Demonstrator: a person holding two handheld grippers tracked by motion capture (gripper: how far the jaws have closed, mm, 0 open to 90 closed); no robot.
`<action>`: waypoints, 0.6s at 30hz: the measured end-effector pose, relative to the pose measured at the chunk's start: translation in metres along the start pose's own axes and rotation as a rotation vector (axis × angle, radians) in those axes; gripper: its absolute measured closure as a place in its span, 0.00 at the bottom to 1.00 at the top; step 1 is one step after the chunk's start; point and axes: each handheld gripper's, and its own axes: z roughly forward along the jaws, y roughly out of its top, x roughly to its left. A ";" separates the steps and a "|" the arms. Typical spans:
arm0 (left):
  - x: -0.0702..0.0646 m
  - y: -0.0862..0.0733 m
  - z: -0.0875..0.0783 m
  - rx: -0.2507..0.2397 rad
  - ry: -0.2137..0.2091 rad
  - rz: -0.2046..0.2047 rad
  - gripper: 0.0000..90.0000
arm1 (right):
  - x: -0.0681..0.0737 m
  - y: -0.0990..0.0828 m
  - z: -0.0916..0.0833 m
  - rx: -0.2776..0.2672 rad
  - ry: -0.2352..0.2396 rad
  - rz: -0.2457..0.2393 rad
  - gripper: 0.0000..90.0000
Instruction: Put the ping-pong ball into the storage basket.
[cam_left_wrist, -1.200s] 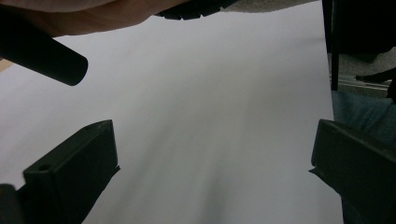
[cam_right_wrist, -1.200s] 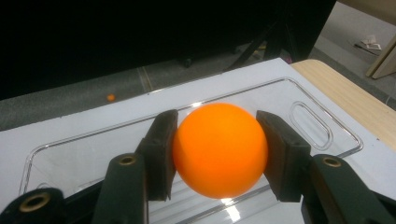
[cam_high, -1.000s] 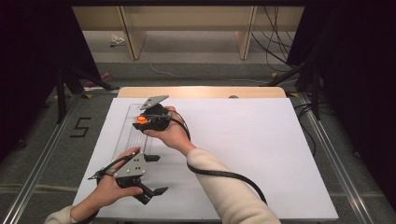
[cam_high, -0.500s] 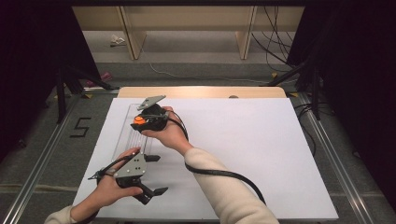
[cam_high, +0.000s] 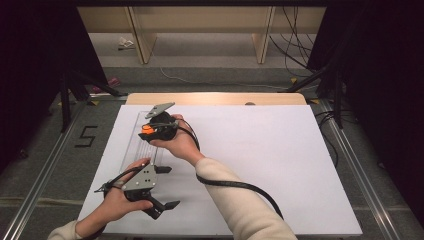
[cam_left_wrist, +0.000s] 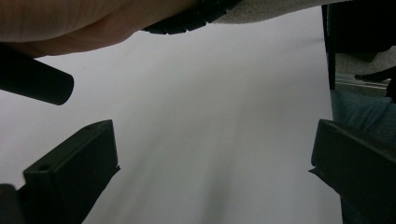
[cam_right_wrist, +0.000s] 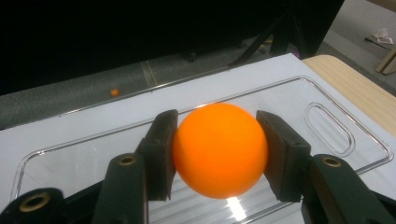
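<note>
An orange ball (cam_right_wrist: 219, 149) sits clamped between the two black pads of my right gripper (cam_right_wrist: 218, 156), which is shut on it. In the high view the right gripper (cam_high: 148, 131) holds the ball (cam_high: 146, 128) just above a clear plastic tray (cam_high: 134, 150) lying along the left side of the white sheet. From the right gripper view the tray (cam_right_wrist: 327, 121) spreads out right under the ball. My left gripper (cam_high: 169, 187) rests near the front left of the sheet, jaws wide open and pointing right. Its own view shows the left gripper (cam_left_wrist: 215, 140) with nothing between the jaws.
The white sheet (cam_high: 260, 165) covers the table, with a strip of bare wood (cam_high: 225, 98) at the far edge. The right forearm (cam_high: 235, 200) and its cable cross just beyond the left gripper's jaws. A small orange thing (cam_right_wrist: 114, 92) lies on the floor past the table's left side.
The right gripper with the ball has drifted very slightly to the left over the tray. The left gripper has kept still.
</note>
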 end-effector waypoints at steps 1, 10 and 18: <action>0.000 0.000 0.000 0.000 0.000 0.000 0.00 | 0.000 0.000 0.001 0.002 0.001 0.001 0.57; 0.000 0.000 0.000 0.000 0.000 0.000 0.00 | 0.000 -0.001 0.005 0.016 0.007 0.002 0.57; 0.000 0.000 0.000 0.000 -0.001 0.000 0.00 | 0.001 0.000 0.010 0.025 0.013 -0.002 0.57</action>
